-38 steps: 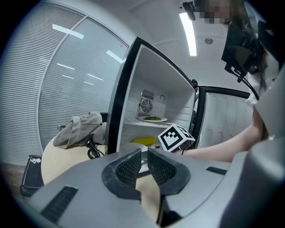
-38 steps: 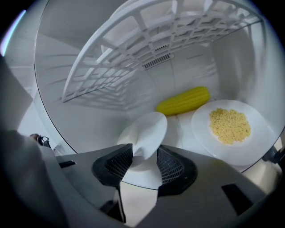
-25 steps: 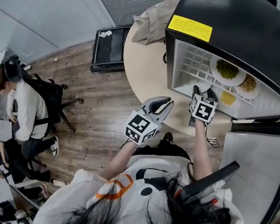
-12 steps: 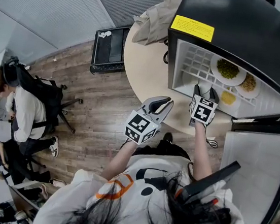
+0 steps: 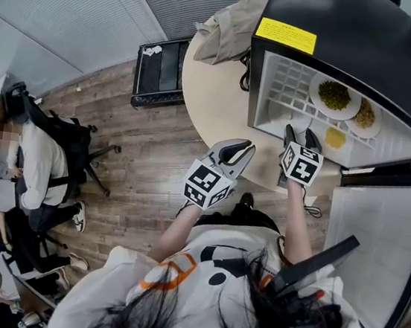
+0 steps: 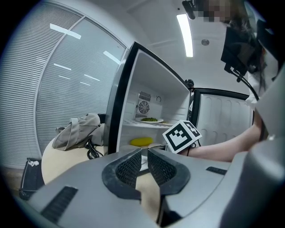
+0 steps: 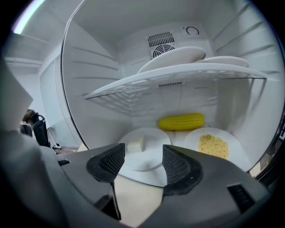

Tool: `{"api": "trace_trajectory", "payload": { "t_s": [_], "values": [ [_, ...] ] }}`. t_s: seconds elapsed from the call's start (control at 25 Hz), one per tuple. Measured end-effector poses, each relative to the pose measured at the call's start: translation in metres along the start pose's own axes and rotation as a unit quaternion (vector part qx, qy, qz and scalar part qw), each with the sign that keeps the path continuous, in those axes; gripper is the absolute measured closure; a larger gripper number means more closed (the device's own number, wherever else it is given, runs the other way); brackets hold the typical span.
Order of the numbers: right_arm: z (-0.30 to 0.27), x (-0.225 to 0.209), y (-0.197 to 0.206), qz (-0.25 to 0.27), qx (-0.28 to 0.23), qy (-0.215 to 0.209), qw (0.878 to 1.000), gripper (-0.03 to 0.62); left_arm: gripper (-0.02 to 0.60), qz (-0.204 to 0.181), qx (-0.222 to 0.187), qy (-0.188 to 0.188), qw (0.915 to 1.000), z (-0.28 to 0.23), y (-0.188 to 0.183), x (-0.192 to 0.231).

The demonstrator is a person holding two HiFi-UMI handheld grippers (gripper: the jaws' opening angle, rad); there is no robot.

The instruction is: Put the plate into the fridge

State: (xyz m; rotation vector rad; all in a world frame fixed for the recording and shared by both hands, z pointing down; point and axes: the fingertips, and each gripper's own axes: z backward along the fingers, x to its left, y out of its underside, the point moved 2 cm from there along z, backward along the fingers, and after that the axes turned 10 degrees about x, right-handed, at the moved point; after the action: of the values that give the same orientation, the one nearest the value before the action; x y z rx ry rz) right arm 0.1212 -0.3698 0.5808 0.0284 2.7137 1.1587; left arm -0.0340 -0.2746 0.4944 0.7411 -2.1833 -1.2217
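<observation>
The fridge stands open on a round table. Its door is swung out to the right, so the whole mouth faces the person. Inside, a wire shelf splits the space and caps the room over the lower part. The left wall stands well apart from what lies on the fridge floor, and bare floor shows there.

The right gripper is at the near lip of the lower part. Its jaws are spread wide and press on nothing. The plate lies flat on the fridge floor just past the jaw tips, left of middle, with its near rim showing between them. It is round, so it has no long axis. A small white block sits on it, left of its centre.

Just beside the plate on the right is a second plate with a heap of yellow grains. A corn cob lies farther in, behind the two plates, with its length running left to right.

On the wire shelf, the head view shows a plate of green food and, to its right, a plate of brown food.

The left gripper is held back near the person's body, off the near edge of the table. Its jaws are drawn close together with only a thin slit between them and nothing in it.

A grey bag lies on the far left of the table.
</observation>
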Motion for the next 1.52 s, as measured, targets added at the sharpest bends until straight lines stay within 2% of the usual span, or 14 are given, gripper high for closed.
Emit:
{"api": "trace_trajectory", "payload": {
  "t_s": [0.2, 0.4, 0.6, 1.08, 1.52],
  "values": [
    [0.012, 0.003, 0.004, -0.006, -0.004, -0.006, 1.0, 0.334, 0.529, -0.006, -0.002, 0.007, 1.0, 0.004, 0.0, -0.006],
    [0.032, 0.013, 0.004, -0.018, -0.024, -0.006, 1.0, 0.472, 0.529, -0.011, -0.006, 0.015, 0.9998, 0.014, 0.001, -0.012],
    [0.054, 0.027, 0.005, -0.016, -0.037, -0.011, 0.999, 0.54, 0.529, -0.015, -0.011, 0.02, 0.9996, 0.027, 0.005, -0.019],
    [0.101, 0.066, 0.041, -0.027, -0.045, -0.025, 0.998, 0.565, 0.529, -0.025, -0.021, 0.021, 0.9993, 0.082, 0.027, -0.035],
    [0.155, 0.09, 0.082, -0.041, -0.055, -0.027, 0.997, 0.566, 0.529, -0.026, -0.024, 0.039, 0.9986, 0.127, 0.059, -0.065]
  ]
}}
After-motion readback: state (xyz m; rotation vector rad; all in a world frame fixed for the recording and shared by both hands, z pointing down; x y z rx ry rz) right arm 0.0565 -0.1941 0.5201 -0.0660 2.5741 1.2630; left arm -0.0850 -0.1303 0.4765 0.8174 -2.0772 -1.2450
